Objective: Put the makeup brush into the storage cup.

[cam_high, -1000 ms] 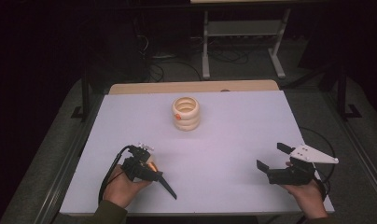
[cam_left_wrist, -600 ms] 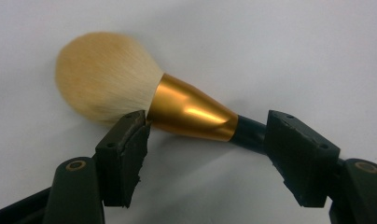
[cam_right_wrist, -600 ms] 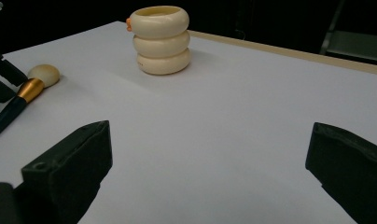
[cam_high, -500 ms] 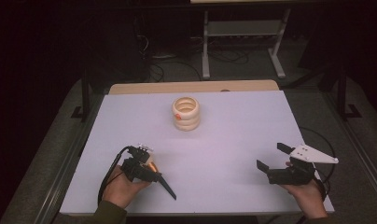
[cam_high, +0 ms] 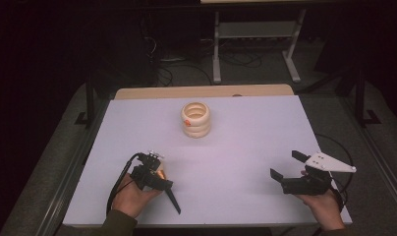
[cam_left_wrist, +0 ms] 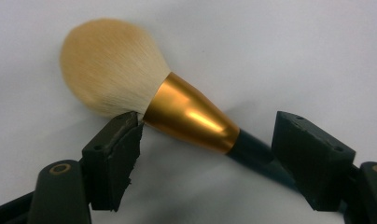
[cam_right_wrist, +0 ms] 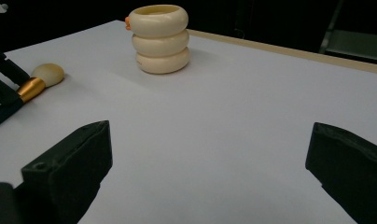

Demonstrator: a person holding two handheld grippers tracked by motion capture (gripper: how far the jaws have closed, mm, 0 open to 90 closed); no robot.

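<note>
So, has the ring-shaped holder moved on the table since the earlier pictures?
No. The holder stands at the same spot near the table's wooden far edge.

The table point(cam_high: 245, 147) surface between the two hands lies bare, giving unobstructed passage across its near half. The ringed cream holder point(cam_high: 196, 119) stands upright at centre-rear, the sole obstacle; a brush point(cam_right_wrist: 35, 84) lies at the near left.

Each hand carried a black 2-jaw gripper of blocky moulded parts. The left gripper point(cam_high: 155, 169) trailed a black cable behind its body, with small silver fittings on top. The right gripper point(cam_high: 286, 166) bore a pale grey 3-cornered plate above its jaws. Olive-green sleeves covered both wrists.
</note>
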